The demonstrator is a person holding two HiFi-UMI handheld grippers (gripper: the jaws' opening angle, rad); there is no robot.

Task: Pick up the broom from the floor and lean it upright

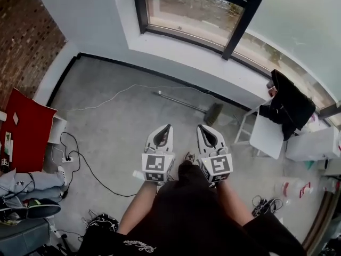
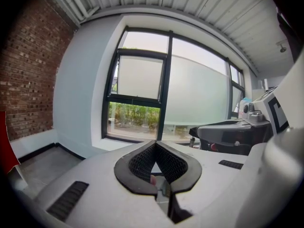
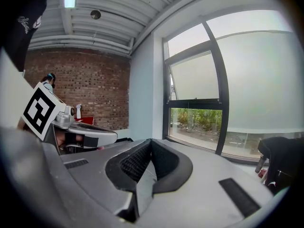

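Note:
The broom lies flat on the grey floor near the window wall, its thin metal handle pointing left and its dark brush head at the right. In the head view my left gripper and right gripper are held side by side at waist height, pointing toward the broom and well short of it. Both are shut with nothing between the jaws. The left gripper and right gripper face the window in their own views. Neither of those views shows the broom.
A white cable and a black cable run over the floor at the left, near a red board. A white chair with a black jacket stands right of the brush head. A spray bottle lies further right.

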